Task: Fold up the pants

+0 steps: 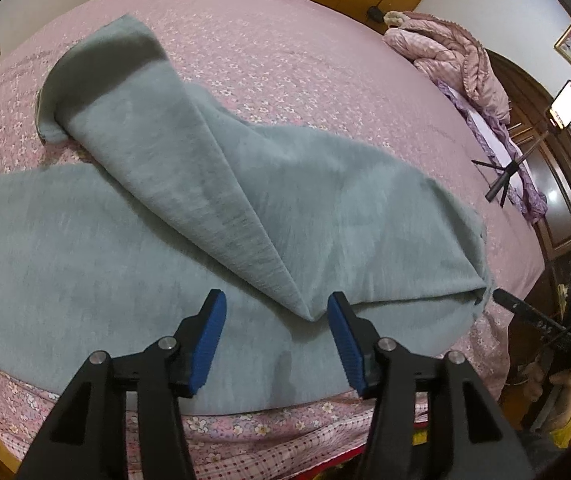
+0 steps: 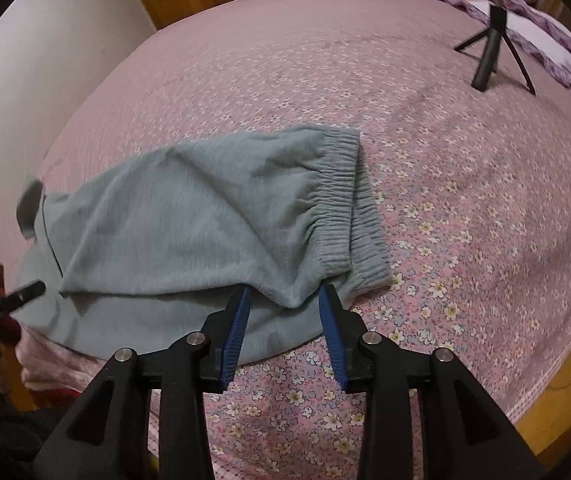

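One fold laid: grey pants [image 1: 213, 184] lie doubled at the bed's [image 1: 285, 40] near edge, left gripper [image 1: 277, 312] and right gripper [image 2: 285, 304] both open, holding nothing; further folds likely remain.

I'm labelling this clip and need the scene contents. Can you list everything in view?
pants: one pair, grey-green, folded along the bed's near edge
bedspread: one, pink floral, covering the bed
quilt: one, pink, bunched at the far right of the bed
purple cloth: one, at the bed's right edge by the quilt
tripod: one, black, standing on the bed
phone: one, screen lit, on the tripod
left gripper: black, blue fingers open over the pants
right gripper: black, blue fingers open at the waistband end
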Available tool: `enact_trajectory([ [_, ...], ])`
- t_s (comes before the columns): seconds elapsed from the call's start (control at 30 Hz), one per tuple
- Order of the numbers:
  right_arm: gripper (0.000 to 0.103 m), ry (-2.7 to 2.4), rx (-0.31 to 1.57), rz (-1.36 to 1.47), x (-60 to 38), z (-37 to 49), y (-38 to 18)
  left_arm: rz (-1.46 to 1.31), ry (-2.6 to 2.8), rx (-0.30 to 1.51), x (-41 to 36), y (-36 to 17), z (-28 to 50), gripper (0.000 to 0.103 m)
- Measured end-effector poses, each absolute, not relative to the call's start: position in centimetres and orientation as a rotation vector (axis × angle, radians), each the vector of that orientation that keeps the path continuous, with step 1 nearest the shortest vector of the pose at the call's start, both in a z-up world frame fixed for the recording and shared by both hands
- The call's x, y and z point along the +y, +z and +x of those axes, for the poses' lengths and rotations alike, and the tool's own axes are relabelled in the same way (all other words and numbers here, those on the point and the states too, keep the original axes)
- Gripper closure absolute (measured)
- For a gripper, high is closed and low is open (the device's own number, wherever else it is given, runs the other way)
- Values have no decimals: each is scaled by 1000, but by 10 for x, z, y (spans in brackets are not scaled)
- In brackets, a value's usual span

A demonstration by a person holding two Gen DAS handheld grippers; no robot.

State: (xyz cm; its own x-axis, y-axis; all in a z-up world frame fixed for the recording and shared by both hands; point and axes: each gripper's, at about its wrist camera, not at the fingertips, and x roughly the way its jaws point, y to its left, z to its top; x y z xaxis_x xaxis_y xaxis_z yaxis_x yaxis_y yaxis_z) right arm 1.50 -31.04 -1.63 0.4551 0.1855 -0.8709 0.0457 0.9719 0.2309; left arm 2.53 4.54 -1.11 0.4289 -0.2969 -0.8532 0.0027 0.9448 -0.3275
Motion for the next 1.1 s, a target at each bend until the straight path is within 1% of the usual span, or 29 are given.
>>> enact_trajectory([
  [0.3, 63, 96, 1120, 354, -305, 24, -24, -304, -174, 1143, 47, -19, 27, 42],
  [0.53, 63, 94, 1136, 477, -312, 31, -31, -313, -165, 1165, 48, -29, 30, 41],
  [0.8, 63, 75, 1154, 539, -309, 35, -42, -363, -163, 1110, 58, -15, 30, 41],
  [1.1, 63, 30, 1080, 627, -332, 24, -36, -347, -80, 1129, 48, -28, 63, 40],
])
